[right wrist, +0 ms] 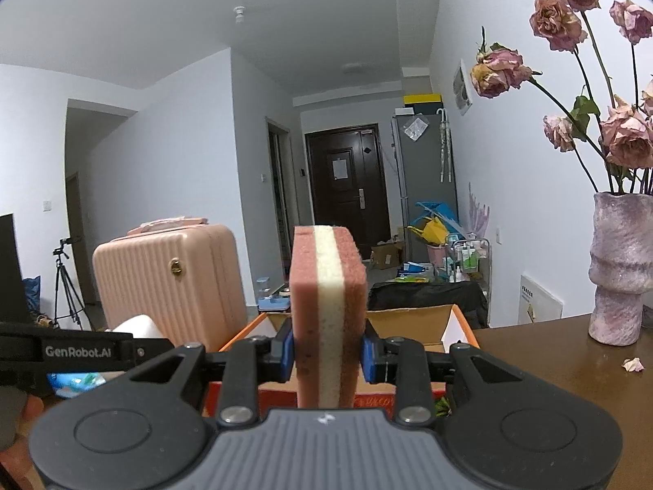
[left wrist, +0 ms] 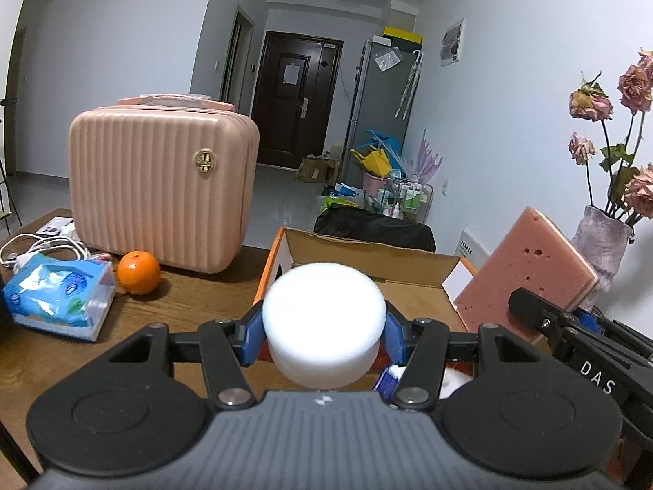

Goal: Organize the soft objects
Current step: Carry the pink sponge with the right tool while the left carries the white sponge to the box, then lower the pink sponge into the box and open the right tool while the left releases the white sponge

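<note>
Both grippers are loaded and held up in the air, so the step in hand looks like the carry toward the cardboard box [left wrist: 367,261], which serves here as the landmark. The left gripper [left wrist: 324,332] has its jaws clenched on a white foam cylinder [left wrist: 324,318], which hangs just in front of the box's near wall. The right gripper [right wrist: 326,353] has its jaws clamped on a pink sponge [right wrist: 326,306] with a cream middle layer, held upright on edge in front of the box's right half.

The next move probably calls for lowering each piece past the box's rim before the jaws let go; soft foam will likely spring back, so a gentle release inside the walls seems wise.

By count: one foam cylinder, one sponge, one box, two grippers. Left of the box stand one pink suitcase [left wrist: 163,188], one orange [left wrist: 138,271] and one blue tissue pack [left wrist: 61,298]. Right of the box stands one vase [right wrist: 620,269] of dried roses.
</note>
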The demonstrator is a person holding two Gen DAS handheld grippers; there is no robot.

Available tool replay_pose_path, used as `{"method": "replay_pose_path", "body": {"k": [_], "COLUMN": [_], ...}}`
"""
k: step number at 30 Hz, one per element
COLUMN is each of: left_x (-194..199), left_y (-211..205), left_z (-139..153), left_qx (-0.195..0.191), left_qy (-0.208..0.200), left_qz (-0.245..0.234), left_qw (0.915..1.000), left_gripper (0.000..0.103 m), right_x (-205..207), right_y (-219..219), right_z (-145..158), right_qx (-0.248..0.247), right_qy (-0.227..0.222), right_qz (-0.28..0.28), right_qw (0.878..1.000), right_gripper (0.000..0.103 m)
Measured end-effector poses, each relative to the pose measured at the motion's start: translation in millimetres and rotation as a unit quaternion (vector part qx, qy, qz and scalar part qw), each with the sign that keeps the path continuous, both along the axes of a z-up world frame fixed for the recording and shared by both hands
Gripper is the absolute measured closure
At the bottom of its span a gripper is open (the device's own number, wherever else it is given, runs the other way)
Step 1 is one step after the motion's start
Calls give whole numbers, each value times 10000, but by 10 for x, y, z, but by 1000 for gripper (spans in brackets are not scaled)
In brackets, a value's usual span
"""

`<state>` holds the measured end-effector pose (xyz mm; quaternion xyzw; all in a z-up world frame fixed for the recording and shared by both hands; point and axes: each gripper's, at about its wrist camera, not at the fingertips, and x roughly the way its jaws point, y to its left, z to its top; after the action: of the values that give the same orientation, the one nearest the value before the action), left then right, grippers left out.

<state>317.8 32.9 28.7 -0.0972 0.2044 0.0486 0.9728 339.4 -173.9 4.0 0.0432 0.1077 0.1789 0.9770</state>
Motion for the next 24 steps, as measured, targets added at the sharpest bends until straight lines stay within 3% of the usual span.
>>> {"method": "replay_pose_path", "body": {"k": [24], "left_x": [1146], "left_y": [-88], "left_z": [-34], "left_qx": [184], "left_qy": [19], "left_qz": [107], "left_qw": [9998], "left_gripper": [45], "right_x": [1086], "right_y": [144], "right_z": [-42], "right_qx": [-240], "right_qy": [328], "right_qz": [-305], "right_qw": [9987], "right_gripper": [73]}}
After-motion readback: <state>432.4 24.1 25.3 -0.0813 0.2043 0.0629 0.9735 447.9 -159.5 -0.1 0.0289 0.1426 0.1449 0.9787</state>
